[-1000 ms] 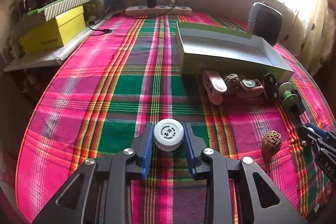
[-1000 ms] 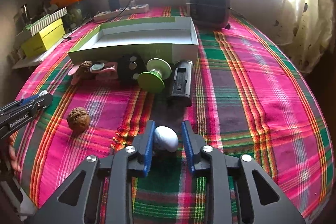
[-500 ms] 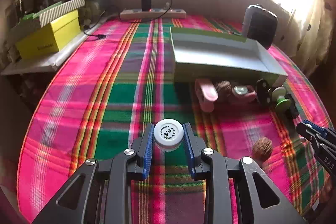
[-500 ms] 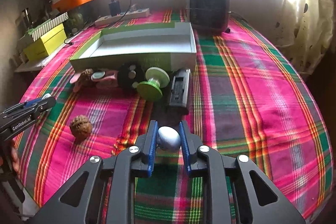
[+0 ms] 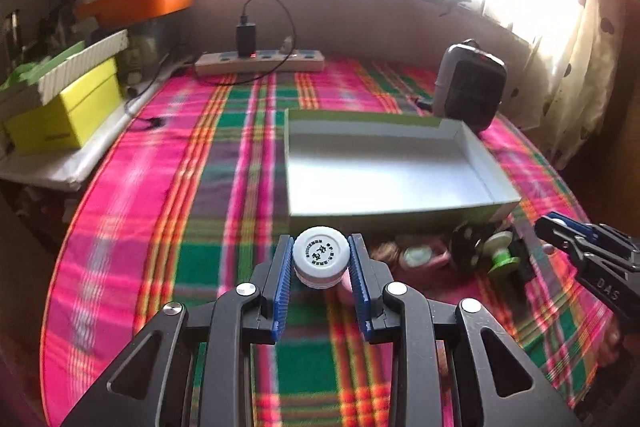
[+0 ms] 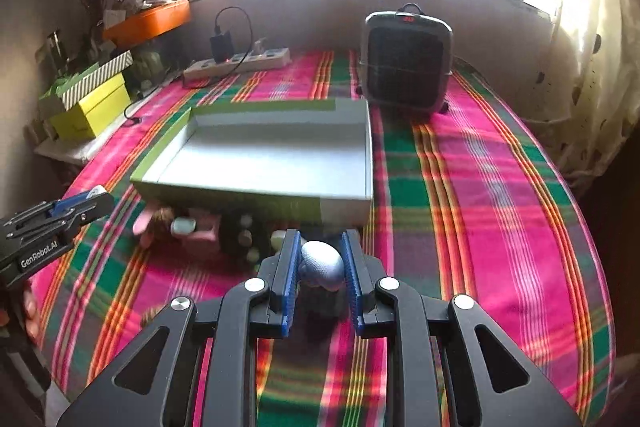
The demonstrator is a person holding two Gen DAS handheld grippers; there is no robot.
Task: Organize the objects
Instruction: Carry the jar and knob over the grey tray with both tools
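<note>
A small round bottle with a ribbed white cap [image 5: 320, 254], printed in dark characters, sits pinched between the ridged blue pads of the left gripper [image 5: 320, 263], held above the plaid cloth just short of the tray's near wall. The right gripper [image 6: 320, 263] clamps a smooth pale oval, egg-shaped object [image 6: 322, 264] the same way, also short of that wall. One shallow cardboard tray [image 5: 496, 163], green outside and grey inside, lies open and bare. Along its near wall a blurred cluster huddles: a pink piece [image 6: 200, 227], a black knobbed item [image 6: 242, 233], a green spool [image 5: 502, 255]; their full count is unclear. The woven tablecloth [image 5: 192, 187] spreads bare to the left. Behind stand one power strip [image 5: 260, 61] and one boxy grey heater [image 6: 406, 61].
</note>
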